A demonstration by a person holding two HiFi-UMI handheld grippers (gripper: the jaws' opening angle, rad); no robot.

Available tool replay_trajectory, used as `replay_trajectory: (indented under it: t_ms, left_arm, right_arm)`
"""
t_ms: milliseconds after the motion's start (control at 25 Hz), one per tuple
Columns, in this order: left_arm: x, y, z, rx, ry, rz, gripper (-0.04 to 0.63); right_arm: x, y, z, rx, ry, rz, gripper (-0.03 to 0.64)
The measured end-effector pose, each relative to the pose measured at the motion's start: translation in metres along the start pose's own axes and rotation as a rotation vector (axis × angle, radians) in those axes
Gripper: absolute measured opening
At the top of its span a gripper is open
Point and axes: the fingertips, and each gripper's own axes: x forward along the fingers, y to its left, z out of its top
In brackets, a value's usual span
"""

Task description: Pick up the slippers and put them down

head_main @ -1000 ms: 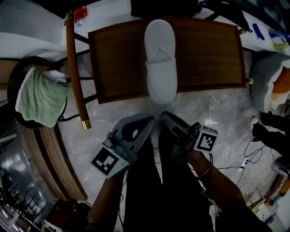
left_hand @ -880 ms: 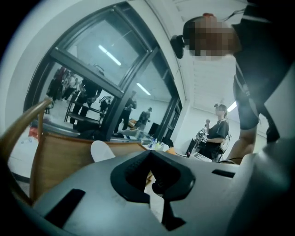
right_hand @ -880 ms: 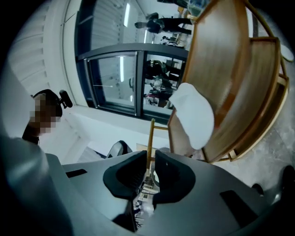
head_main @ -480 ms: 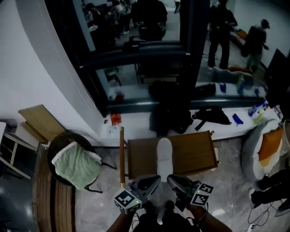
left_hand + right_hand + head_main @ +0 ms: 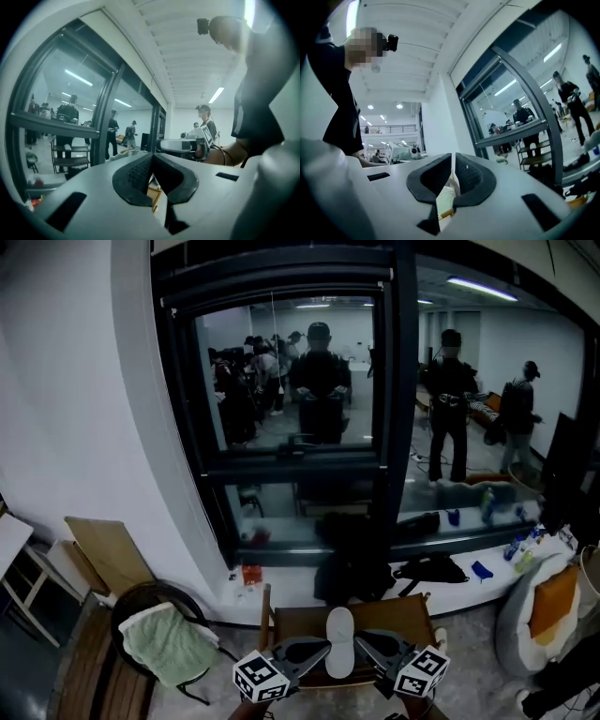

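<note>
A white slipper [image 5: 339,641] lies toe-away on the brown wooden chair seat [image 5: 398,619], low in the head view. My left gripper [image 5: 319,647] and right gripper [image 5: 362,639] hang level just in front of it, one on each side, apart from it. In the left gripper view the left gripper [image 5: 153,153] has its dark pads meeting at the tips with nothing between them. In the right gripper view the right gripper [image 5: 453,154] stands shut and empty too. A pale bit of the slipper [image 5: 446,199] shows far off below its pads.
A round chair with a green towel [image 5: 171,643] stands at the left. A wooden board [image 5: 105,554] leans on the white wall. Black bags [image 5: 352,570] lie under the dark-framed window, with several people behind the glass. A pale cushion [image 5: 548,610] sits at the right.
The head view has swung up from the chair to the window. Both grippers have risen away from the slipper, which stays on the seat.
</note>
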Motion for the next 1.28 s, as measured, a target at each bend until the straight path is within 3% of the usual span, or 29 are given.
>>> replay_trajectory:
  t_ms: [120, 360, 560, 720, 1280]
  left_arm:
    - [-0.011, -0.006, 0.010, 0.027, -0.005, 0.001, 0.003]
    - [-0.021, -0.006, 0.003, 0.010, 0.001, 0.014, 0.003]
    - [-0.013, -0.014, -0.003, -0.002, 0.015, -0.024, 0.003]
    - [-0.007, -0.025, -0.008, -0.019, 0.022, -0.075, 0.003]
    - [0.007, -0.023, -0.015, 0.000, 0.059, -0.117, 0.003]
  right_arm:
    - [-0.004, 0.005, 0.001, -0.042, 0.018, -0.009, 0.040]
    - [-0.005, 0.017, -0.005, -0.057, 0.034, 0.018, 0.038]
    - [-0.005, 0.024, -0.009, -0.094, 0.059, 0.040, 0.038]
    - [-0.010, 0.019, -0.011, -0.120, 0.067, 0.004, 0.038]
    - [-0.018, -0.005, -0.019, -0.084, 0.060, -0.038, 0.038]
